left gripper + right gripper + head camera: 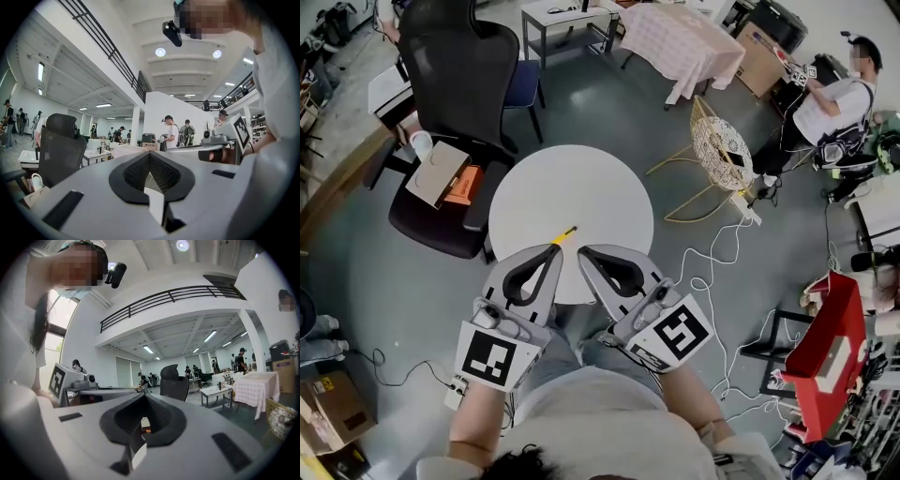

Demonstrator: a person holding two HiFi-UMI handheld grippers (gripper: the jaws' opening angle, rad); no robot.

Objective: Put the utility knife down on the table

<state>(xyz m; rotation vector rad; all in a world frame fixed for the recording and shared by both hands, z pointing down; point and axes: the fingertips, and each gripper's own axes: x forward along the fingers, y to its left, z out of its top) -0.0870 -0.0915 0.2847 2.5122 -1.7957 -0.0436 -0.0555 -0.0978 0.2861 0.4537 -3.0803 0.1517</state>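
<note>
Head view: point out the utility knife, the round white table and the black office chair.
utility knife [567, 233]: head view, its yellow handle.
round white table [577, 183]: head view, bare top.
black office chair [455, 66]: head view, mesh backrest.

Utility knife [567, 232]: only yellow tip shows past left gripper [555, 247], rest hidden; in left gripper view, closed jaws block it.

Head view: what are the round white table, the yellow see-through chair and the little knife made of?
The round table: smooth, matte white top, probably painted wood or laminate; no grain shows, so that's a guess. The wire chair: thin yellow-gold metal rods, since the floor shows through its mesh. The utility knife: yellow body, likely plastic, with a dark tip; too small to tell more.
</note>
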